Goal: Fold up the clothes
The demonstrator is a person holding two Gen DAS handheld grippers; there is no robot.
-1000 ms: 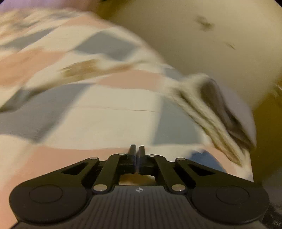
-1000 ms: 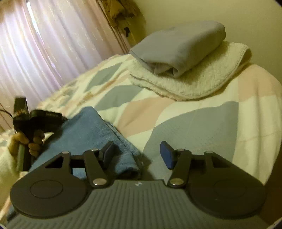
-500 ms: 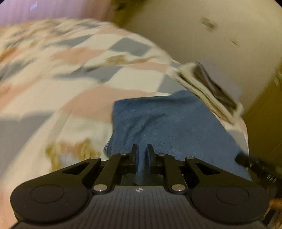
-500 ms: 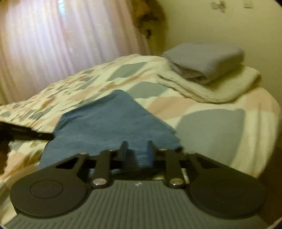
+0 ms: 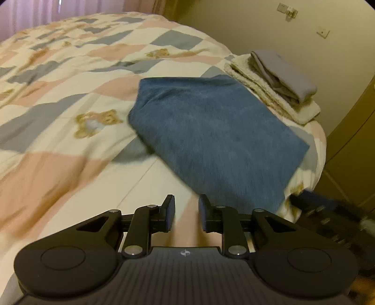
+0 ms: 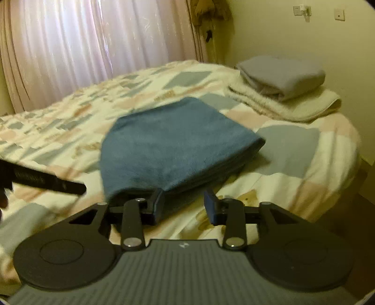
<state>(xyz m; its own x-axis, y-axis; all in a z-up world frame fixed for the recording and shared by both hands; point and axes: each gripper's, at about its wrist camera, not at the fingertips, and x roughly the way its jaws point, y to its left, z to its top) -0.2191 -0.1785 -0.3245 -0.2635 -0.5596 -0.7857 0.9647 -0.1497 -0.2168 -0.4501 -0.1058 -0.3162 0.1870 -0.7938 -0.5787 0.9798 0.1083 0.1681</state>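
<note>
Both sets of jaws have just been opening and hold nothing: left gripper [image 5: 186,212] and right gripper [image 6: 184,204] stand narrowly parted, just near of the folded blue towel [image 6: 173,145], which lies released on the bed [image 5: 70,145], probably so it can join the far-right stack [image 6: 283,93].

Bed, curtain and wall
A patchwork quilt [image 5: 70,98] with teddy-bear prints covers the bed; a pale curtain [image 6: 93,47] hangs behind it, and wall sockets [image 6: 302,10] sit high on the right.
</note>
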